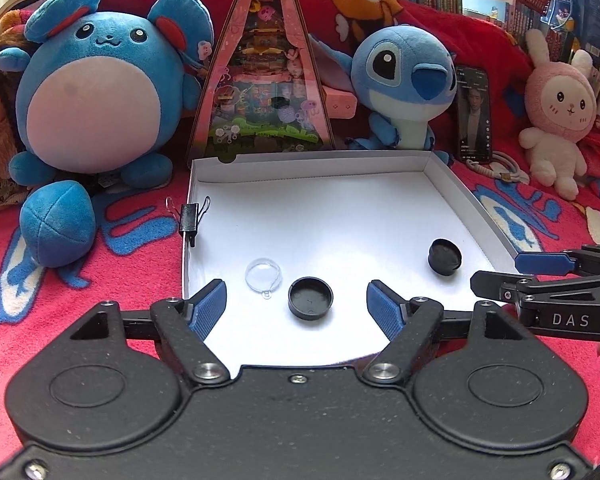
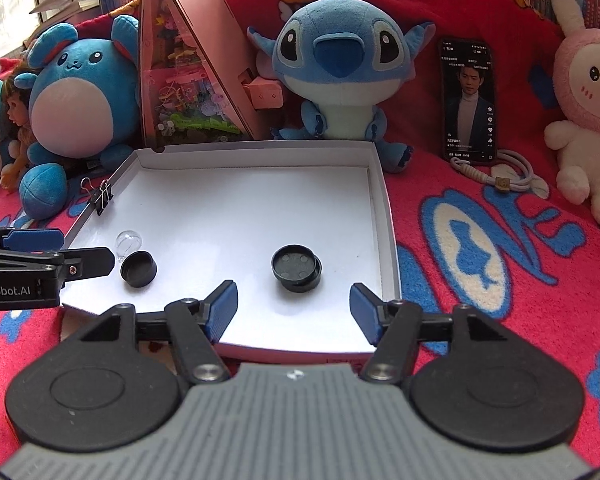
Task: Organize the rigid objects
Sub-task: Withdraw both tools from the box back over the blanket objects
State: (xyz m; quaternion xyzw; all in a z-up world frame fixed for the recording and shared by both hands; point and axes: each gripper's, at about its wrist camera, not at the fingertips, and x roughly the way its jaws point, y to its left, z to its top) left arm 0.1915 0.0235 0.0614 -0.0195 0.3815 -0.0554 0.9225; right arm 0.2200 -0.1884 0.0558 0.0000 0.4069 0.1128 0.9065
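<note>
White tray (image 1: 452,184): 2 black caps (image 1: 310,298) (image 1: 444,257), 1 clear dome (image 1: 263,277); left gripper (image 1: 296,304) and right gripper (image 2: 293,307) spread, empty; advise withdrawing clear without nudging contents.

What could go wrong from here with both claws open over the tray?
1. The clear dome sits right beside the black cap; the left claw closing on one could knock the other.
2. The dome is transparent on the white tray and easy to misjudge.
3. The other black piece looks like two stacked parts, slightly offset; a pinch from the right claw may shift the top one.
</note>
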